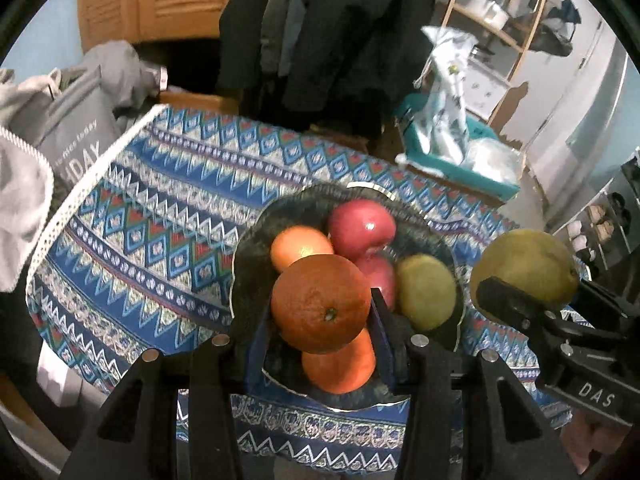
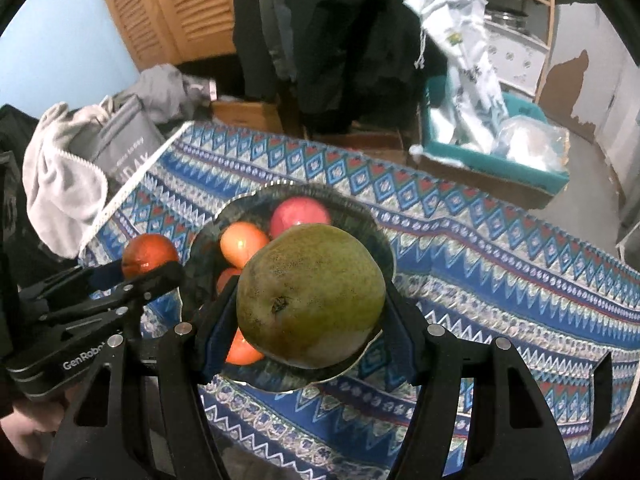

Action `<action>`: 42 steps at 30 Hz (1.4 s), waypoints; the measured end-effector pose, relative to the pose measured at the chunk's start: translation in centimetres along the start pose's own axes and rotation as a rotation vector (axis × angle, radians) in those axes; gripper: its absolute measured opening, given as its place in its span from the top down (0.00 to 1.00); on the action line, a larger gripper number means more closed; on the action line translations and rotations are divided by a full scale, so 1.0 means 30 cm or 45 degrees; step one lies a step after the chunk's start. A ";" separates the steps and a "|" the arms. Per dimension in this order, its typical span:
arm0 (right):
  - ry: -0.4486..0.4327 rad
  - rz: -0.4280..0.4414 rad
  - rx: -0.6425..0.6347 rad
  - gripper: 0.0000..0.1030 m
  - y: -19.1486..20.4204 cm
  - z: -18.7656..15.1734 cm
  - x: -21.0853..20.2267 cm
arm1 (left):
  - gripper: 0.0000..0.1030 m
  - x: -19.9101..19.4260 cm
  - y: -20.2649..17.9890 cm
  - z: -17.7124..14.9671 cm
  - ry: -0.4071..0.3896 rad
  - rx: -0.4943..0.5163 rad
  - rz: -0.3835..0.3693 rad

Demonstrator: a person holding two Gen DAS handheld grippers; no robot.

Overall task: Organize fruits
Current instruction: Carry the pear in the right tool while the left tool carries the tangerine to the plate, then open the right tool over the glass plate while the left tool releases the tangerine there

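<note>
Orange (image 1: 320,304) pinched in my left gripper (image 1: 318,312), pear (image 2: 310,296) clamped in my right gripper (image 2: 310,308), both above the near rim of the bowl (image 1: 248,248). Apples (image 1: 362,226), another pear and oranges sit in it on the cloth (image 1: 160,208).

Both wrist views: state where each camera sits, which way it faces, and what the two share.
Left wrist: on the left hand-held gripper, angled down at the bowl; its fingers clamp an orange.
Right wrist: on the right hand-held gripper, angled down likewise; its fingers clamp a green pear.
Shared: bowl, patterned tablecloth, both held fruits, each other's gripper.
</note>
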State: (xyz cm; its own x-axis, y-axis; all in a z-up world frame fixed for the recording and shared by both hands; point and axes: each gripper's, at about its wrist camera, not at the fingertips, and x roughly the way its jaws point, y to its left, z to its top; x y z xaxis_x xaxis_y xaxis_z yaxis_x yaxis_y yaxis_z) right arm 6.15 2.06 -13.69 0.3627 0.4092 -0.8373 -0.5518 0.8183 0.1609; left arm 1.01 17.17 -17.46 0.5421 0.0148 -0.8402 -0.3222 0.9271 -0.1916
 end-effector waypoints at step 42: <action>-0.062 -0.059 -0.007 0.32 -0.019 0.019 -0.060 | 0.32 -0.090 0.028 0.039 -0.043 -0.054 0.063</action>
State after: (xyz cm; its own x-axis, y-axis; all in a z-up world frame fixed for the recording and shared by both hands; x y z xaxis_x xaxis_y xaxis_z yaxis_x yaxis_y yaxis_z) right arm 6.24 1.08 -11.96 0.4239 0.3898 -0.8175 -0.5378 0.8346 0.1191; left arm 0.17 18.34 -14.76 0.5504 0.0738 -0.8316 -0.3815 0.9082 -0.1719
